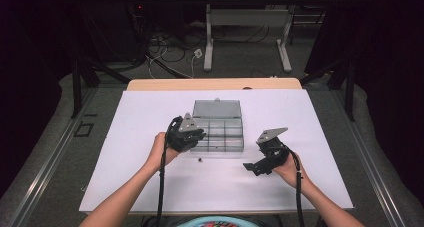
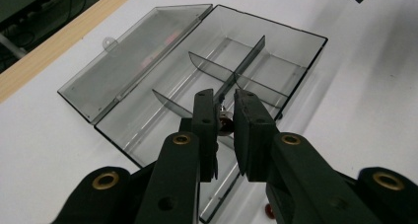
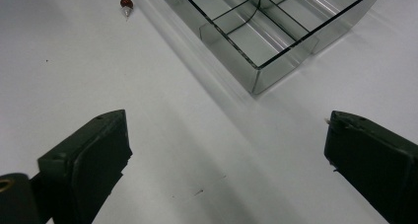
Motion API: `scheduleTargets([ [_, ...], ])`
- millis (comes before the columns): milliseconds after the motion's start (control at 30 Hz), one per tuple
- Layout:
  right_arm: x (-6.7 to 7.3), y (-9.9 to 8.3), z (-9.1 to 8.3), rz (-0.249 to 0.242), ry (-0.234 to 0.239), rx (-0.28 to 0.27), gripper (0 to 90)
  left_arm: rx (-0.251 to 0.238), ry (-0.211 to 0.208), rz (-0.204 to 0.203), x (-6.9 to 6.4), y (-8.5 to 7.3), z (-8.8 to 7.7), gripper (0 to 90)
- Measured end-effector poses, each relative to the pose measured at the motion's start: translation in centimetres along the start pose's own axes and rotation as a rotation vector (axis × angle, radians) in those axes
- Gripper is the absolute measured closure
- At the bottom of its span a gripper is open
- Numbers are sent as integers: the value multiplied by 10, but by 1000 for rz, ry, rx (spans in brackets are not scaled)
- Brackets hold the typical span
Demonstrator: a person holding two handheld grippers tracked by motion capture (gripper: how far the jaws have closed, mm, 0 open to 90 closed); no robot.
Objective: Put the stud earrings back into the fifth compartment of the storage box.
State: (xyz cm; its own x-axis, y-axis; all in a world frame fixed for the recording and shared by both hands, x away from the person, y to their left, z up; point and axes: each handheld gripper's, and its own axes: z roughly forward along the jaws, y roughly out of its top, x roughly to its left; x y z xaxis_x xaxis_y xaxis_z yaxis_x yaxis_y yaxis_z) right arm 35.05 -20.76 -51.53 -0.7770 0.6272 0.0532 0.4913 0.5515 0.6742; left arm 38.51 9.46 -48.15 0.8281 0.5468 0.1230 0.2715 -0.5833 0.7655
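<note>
A clear grey compartment box (image 1: 234,146) lies open mid-table, its lid (image 1: 217,108) folded flat behind it. My left gripper (image 1: 194,135) hovers over the box's near left corner, shut on a small dark-red piece. In the left gripper view the piece (image 2: 225,124) sits pinched between the jaws of the left gripper (image 2: 224,99), above the box's dividers (image 2: 249,61). A second small red piece (image 1: 200,160) lies on the table just in front of the box, also seen as the red piece (image 3: 126,5). My right gripper (image 1: 254,168) rests low to the right of the box, its jaws wide apart with nothing between them.
The white tabletop (image 1: 150,182) has a wooden far edge (image 1: 215,83). Cables trail from both grippers toward the near edge. Beyond the table, a desk frame (image 1: 247,37) and floor cables stand in a dark room.
</note>
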Motion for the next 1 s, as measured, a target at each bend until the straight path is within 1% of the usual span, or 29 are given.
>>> scheduleTargets([
  [67, 0, 0, 0, 3, 7, 3, 32, -3, 0, 1, 1, 3, 2, 796],
  [100, -1, -1, 0, -3, 3, 6, 32, -4, 1, 2, 1, 5, 3, 795],
  [200, -2, -1, 1, 1, 3, 8, 32, -10, 1, -6, 2, 9, 8, 795],
  [233, -2, -2, 1, -2, 1, 8, 33, -5, 1, 1, 2, 10, 10, 795],
  [267, -2, -1, 0, -6, 6, 13, 32, -5, 0, -1, 2, 11, 11, 795],
  [300, -1, -1, 0, -8, 0, 7, 33, -3, 0, 5, 2, 12, 13, 795],
  [367, 0, -1, 0, -4, -1, 6, 33, -3, -4, 5, 1, 13, 17, 795],
  [567, -2, -2, 2, -4, 8, 23, 33, 20, -12, 4, 2, 17, 30, 794],
  [600, -2, -2, 2, -11, 9, 19, 33, 26, -15, 3, 1, 17, 33, 794],
  [733, -1, -2, 2, -11, 4, 15, 33, 44, -29, 5, 0, 16, 41, 792],
  [833, -1, -2, 3, -13, 12, 12, 34, 53, -34, 3, -1, 16, 46, 790],
  [867, -1, -2, 3, -12, 9, 24, 34, 56, -36, 7, -1, 16, 47, 789],
  [933, -2, -2, 3, -10, 13, 29, 34, 64, -44, 6, -2, 16, 49, 763],
  [967, -2, -2, 3, -17, 13, 26, 35, 63, -40, 5, -3, 15, 50, 729],
  [1000, -1, -2, 2, -12, 10, 26, 34, 62, -37, 5, -3, 15, 51, 706],
])
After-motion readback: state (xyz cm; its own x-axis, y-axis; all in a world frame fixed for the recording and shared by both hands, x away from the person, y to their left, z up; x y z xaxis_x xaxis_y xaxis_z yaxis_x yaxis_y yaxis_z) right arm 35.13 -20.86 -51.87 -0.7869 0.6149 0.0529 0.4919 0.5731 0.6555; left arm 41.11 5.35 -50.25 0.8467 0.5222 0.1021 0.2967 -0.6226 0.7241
